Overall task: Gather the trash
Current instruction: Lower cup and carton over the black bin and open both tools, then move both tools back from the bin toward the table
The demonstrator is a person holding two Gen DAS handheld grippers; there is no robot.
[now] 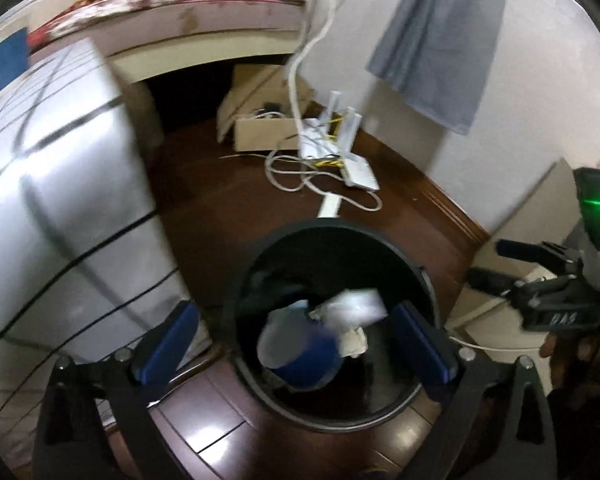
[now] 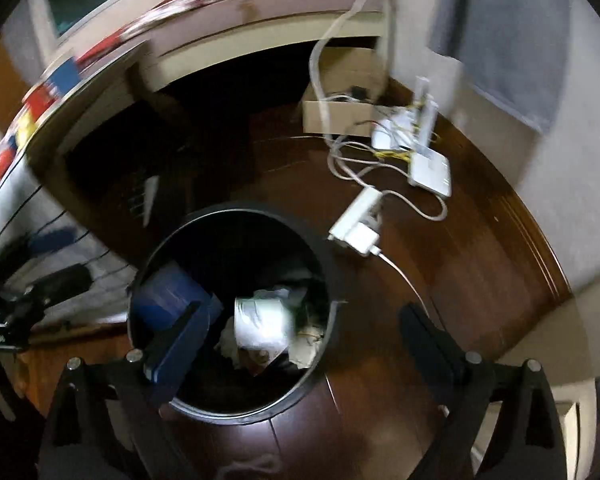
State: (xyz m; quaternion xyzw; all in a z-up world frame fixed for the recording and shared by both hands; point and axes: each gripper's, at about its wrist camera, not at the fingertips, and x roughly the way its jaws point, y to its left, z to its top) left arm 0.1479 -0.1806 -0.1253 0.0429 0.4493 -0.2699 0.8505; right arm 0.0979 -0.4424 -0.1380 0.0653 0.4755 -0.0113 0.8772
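Below, inside black bin, lay blurred white paper and blue cup, beneath wide-spread, empty left gripper. Likewise hovered right gripper, jaws wide apart, gripping nothing, above bin rim, white wad lying loose between and below its blue pads.

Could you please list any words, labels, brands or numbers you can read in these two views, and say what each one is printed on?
None can be read with certainty.
Right gripper body, seen from the left wrist view: pale raised characters, mirrored or blurred, not legible.
Left gripper body, at the edge of the right wrist view: a strip of small white print, too blurred to read.
Blue cup and white wrapper in the bin: no legible print.
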